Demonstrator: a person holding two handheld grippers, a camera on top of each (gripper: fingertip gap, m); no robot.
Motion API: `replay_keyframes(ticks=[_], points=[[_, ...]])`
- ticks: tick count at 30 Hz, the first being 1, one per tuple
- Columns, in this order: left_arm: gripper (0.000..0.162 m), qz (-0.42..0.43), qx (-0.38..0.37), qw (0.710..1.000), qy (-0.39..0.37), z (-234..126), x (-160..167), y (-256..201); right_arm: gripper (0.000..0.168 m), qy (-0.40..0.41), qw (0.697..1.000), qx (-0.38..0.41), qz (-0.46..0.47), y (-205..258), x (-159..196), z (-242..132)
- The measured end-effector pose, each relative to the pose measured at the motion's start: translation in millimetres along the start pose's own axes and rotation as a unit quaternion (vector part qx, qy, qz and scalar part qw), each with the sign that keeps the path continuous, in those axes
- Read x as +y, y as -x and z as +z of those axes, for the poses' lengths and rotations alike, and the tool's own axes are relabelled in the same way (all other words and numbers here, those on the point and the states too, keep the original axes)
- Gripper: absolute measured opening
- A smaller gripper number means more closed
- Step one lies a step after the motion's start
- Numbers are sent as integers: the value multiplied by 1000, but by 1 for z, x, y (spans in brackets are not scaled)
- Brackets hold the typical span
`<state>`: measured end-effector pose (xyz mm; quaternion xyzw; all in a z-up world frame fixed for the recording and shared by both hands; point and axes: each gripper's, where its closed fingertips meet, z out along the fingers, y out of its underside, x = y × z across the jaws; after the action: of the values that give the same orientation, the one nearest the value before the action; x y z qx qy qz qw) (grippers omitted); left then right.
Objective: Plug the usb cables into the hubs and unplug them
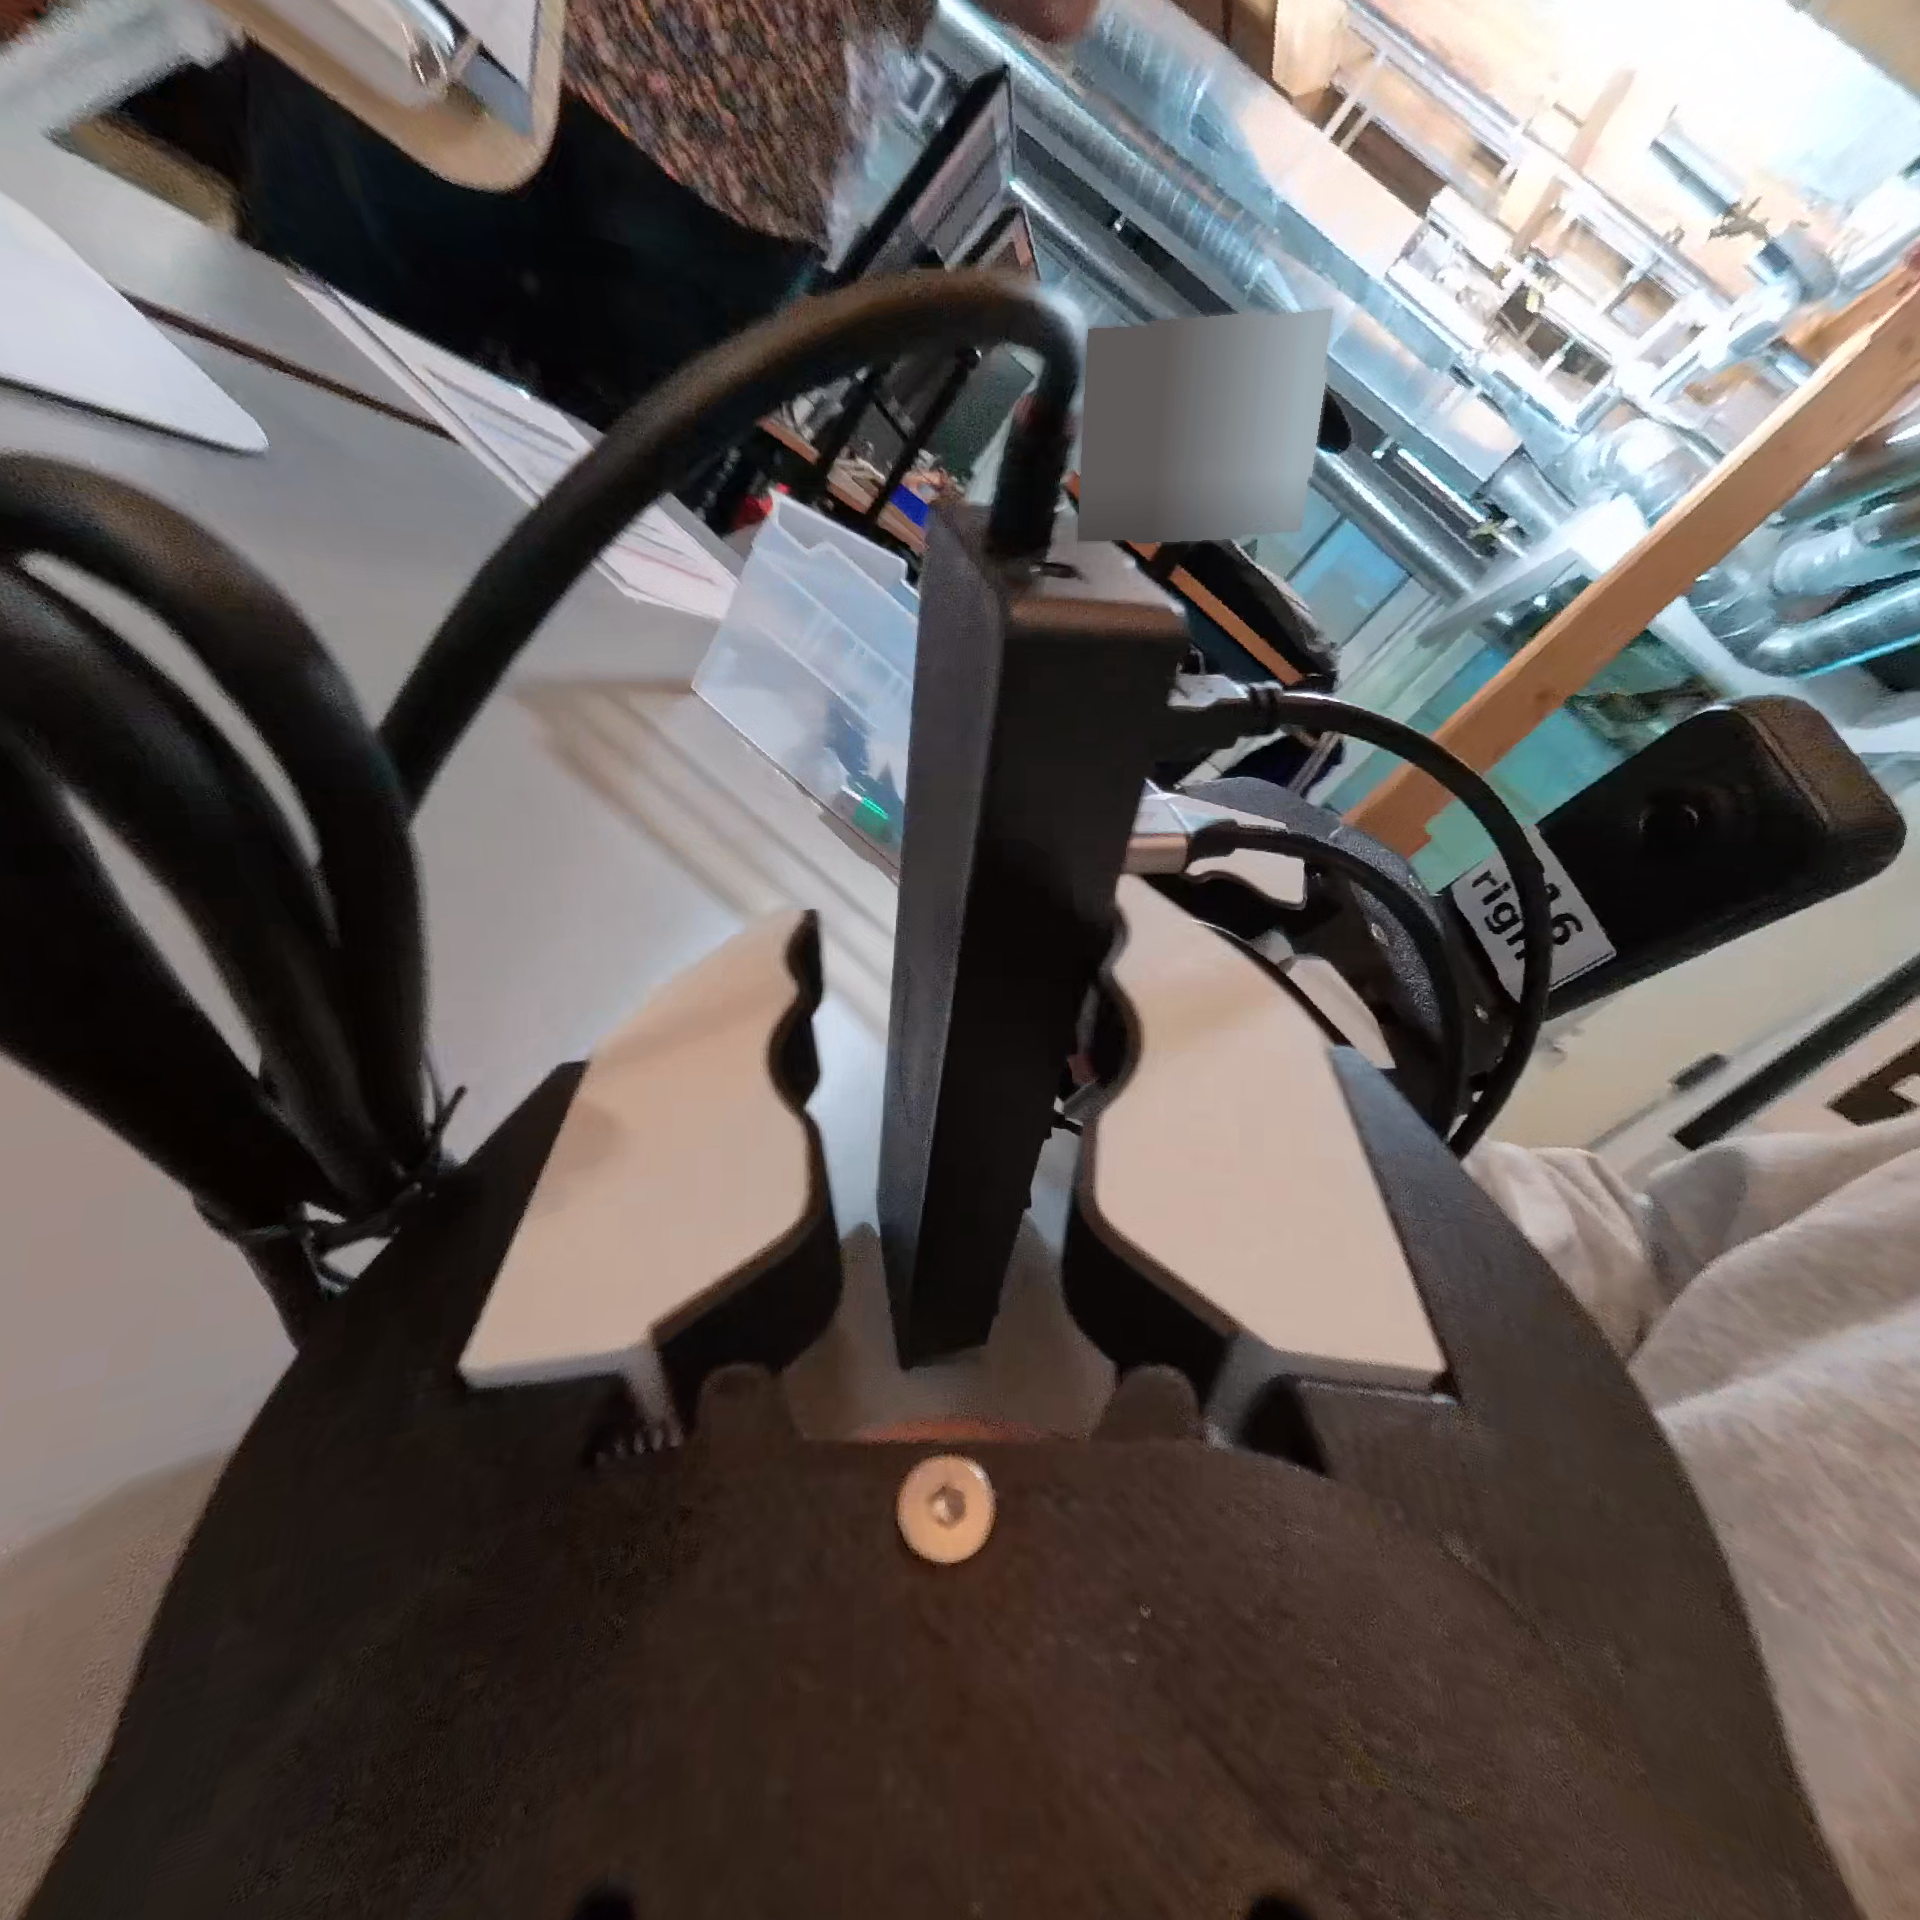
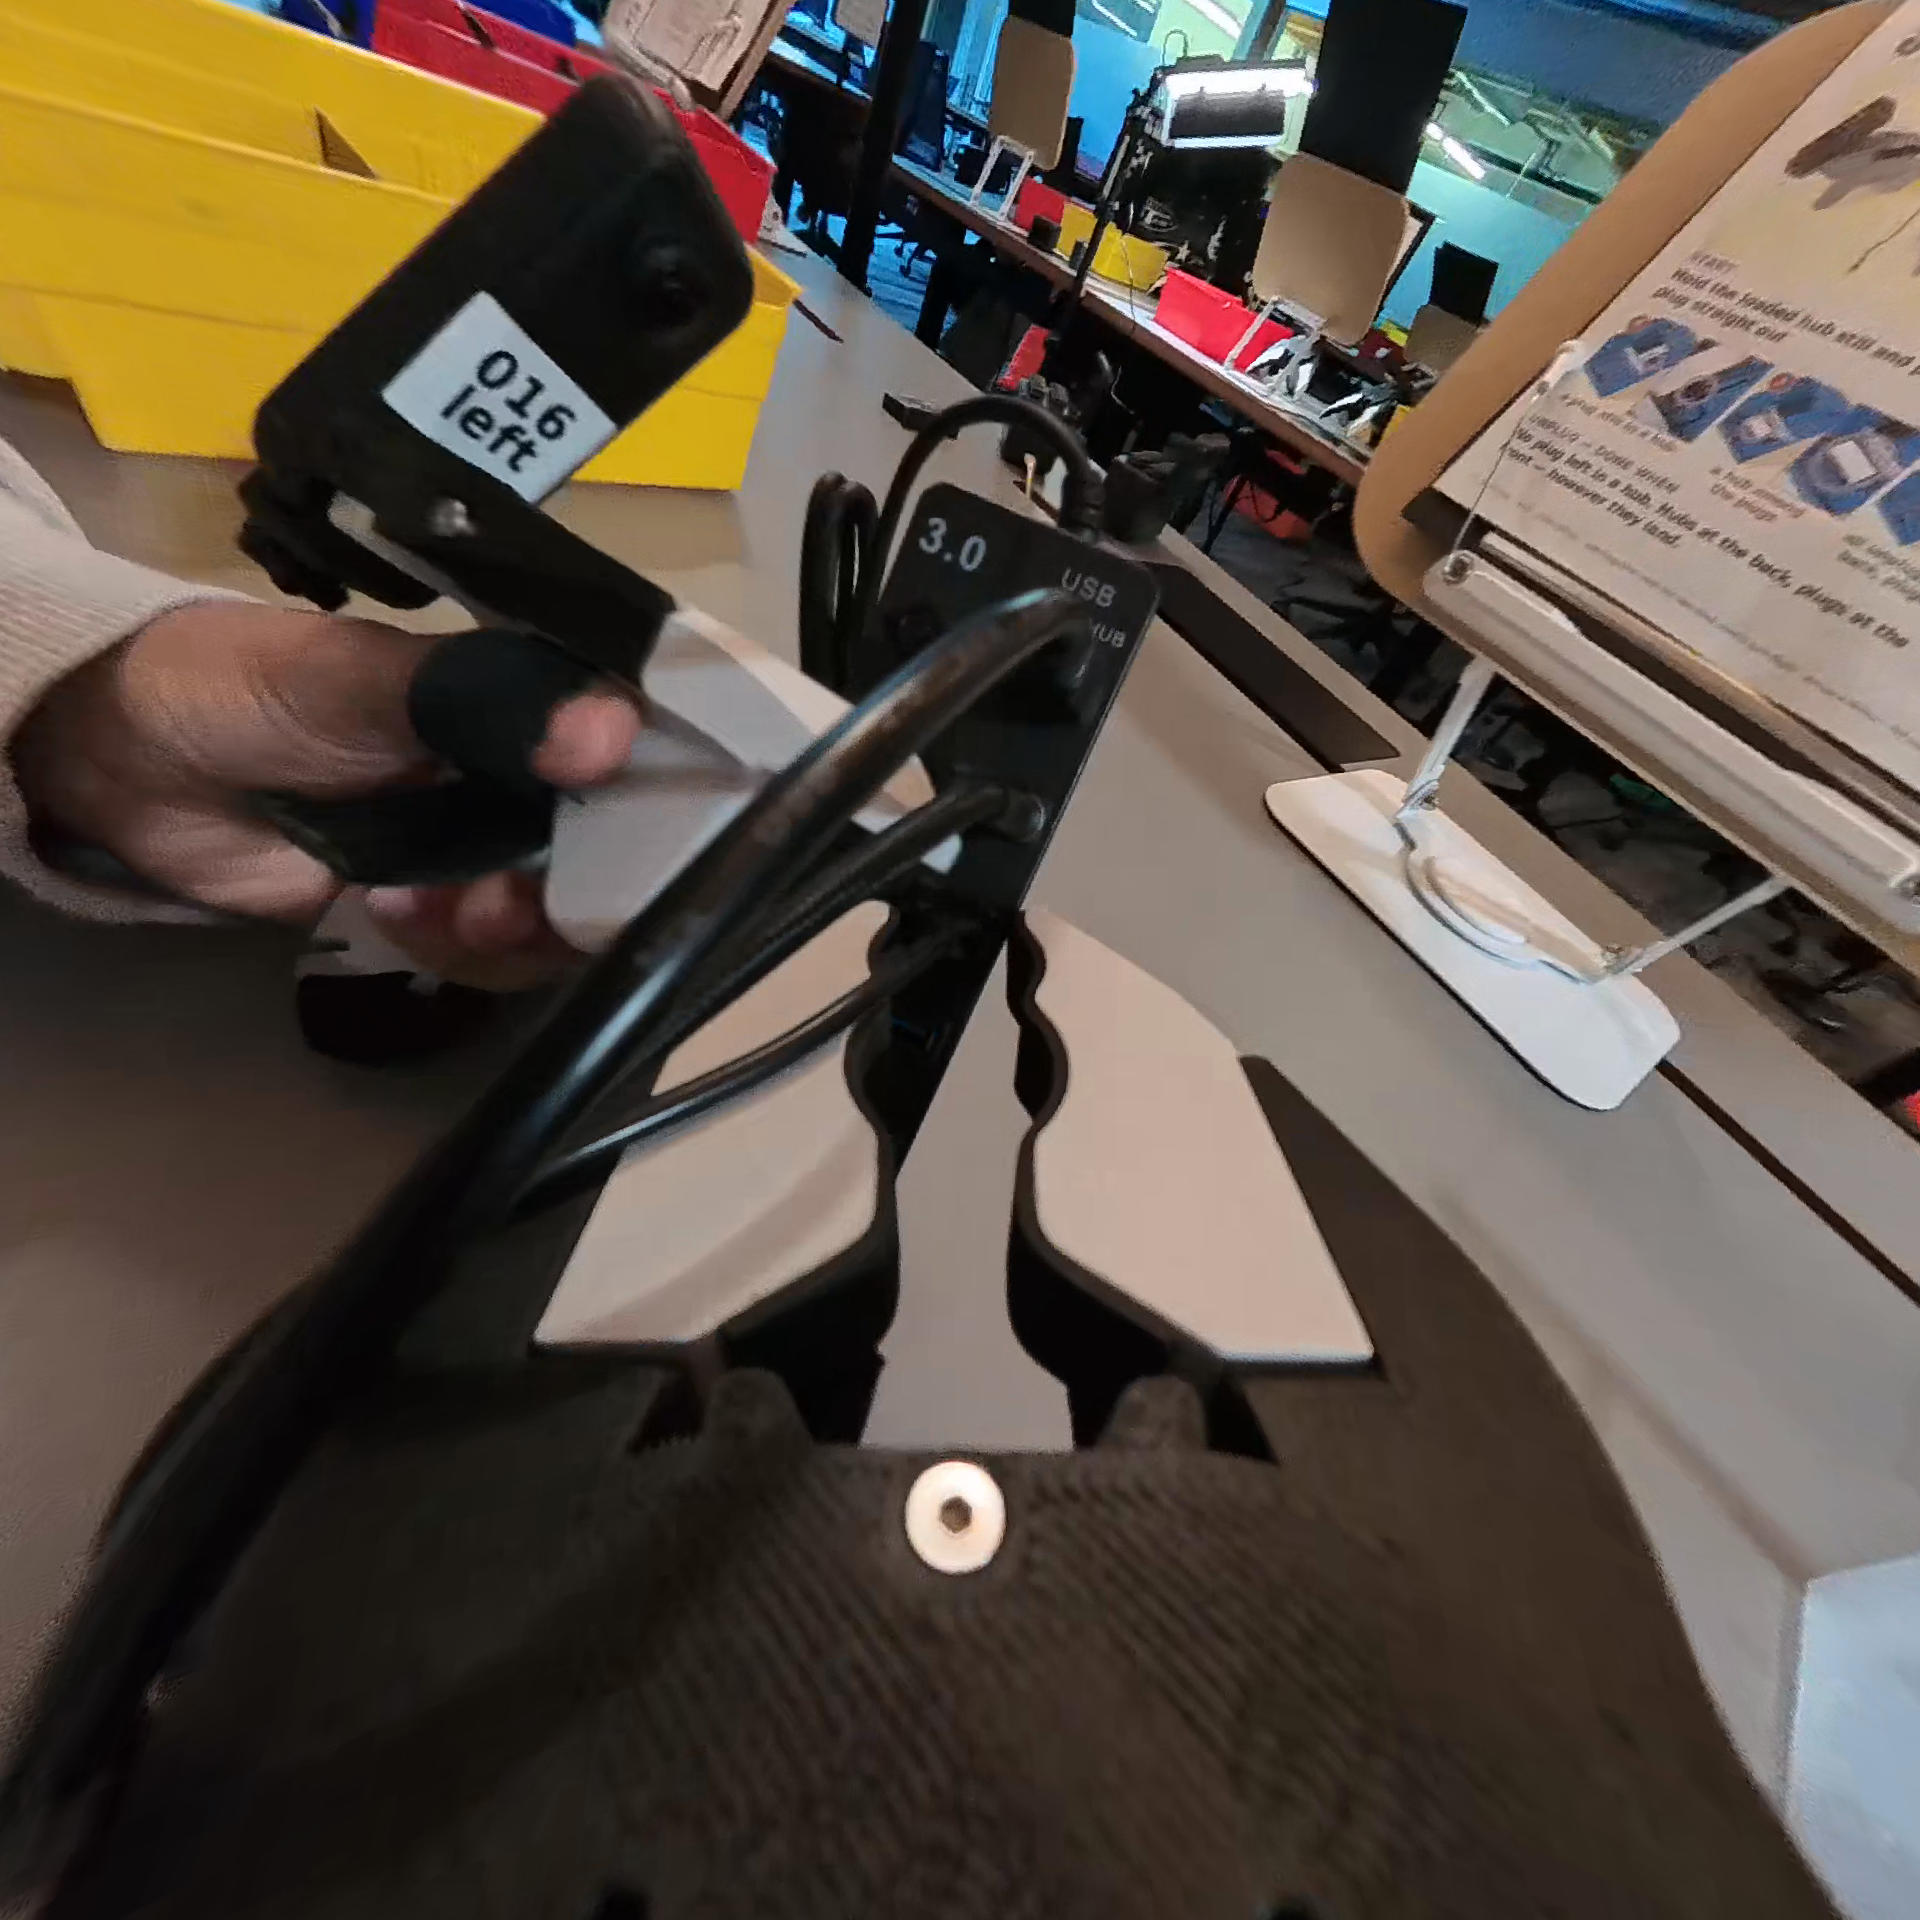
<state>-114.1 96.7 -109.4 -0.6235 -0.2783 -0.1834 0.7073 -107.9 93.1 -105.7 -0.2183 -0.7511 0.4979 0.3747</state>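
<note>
Standing on end above the grey surface (image 2: pixel 1351 1195), the black hub (image 1: pixel 997 935) is pointing its long axis away from the left gripper (image 1: pixel 961 997), whose jaws are clamping its flat faces. Cables (image 2: pixel 790 831) are leaving its narrow edge toward the right gripper (image 2: pixel 951 1049), whose jaws are sitting nearly together at that edge; whether they are pinching a plug, I cannot tell. Open room is lying to the right, before a paper stand (image 2: pixel 1475 935).

Each black tool (image 1: pixel 961 1029) (image 2: pixel 951 1039) is showing pale finger pads (image 2: pixel 1174 1195), a silver screw (image 2: pixel 954 1517); a beige sleeve (image 1: pixel 1714 1299) is showing right.

Surface: grey table (image 2: pixel 1299 1091)
Far left: yellow bins (image 2: pixel 208 229)
Right: white document stand base (image 2: pixel 1475 935)
Left-wrist view: clear plastic box (image 1: pixel 821 665)
</note>
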Motion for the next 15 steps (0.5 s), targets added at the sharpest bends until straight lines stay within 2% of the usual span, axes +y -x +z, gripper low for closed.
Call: replay_keyframes(ticks=[3,10,15], points=[[36,-20,34,999,6,1,3,-7,19,4,1000,7,4,0,0,0],[29,-4,6,1000,5,1,2,1,22,-9,999,-7,45,0,2,2],[25,-65,-27,997,-20,-5,-5,22,24,-8,999,4,42,-3,5,2]])
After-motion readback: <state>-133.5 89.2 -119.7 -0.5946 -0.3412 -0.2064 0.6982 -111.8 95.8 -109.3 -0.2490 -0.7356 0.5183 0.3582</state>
